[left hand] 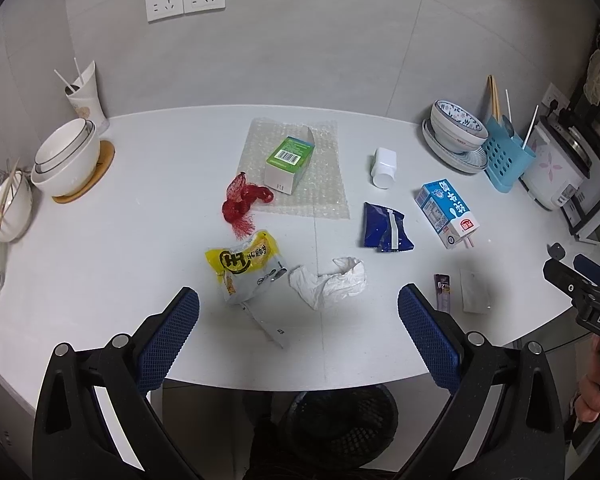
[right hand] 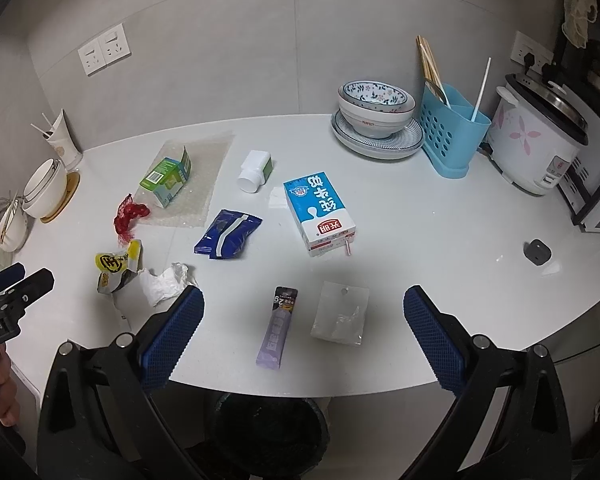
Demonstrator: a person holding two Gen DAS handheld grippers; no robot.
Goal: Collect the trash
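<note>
Now both hand-held grippers, left [left hand: 299, 314] and right [right hand: 304, 312], hang wide open over the bench [right hand: 440, 216], empty, with the bin [right hand: 268, 432] waiting below its edge for trash.

bin [left hand: 342, 420] half hidden below table edge [left hand: 300, 384]

Litter [left hand: 327, 287] mid-counter, bowls [left hand: 65, 157] left, cooker [right hand: 537, 141] right

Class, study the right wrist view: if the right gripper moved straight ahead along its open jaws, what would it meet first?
Probably the purple sachet, with the clear plastic bag just beside it; depth is uncertain. The right gripper holds nothing.
</note>
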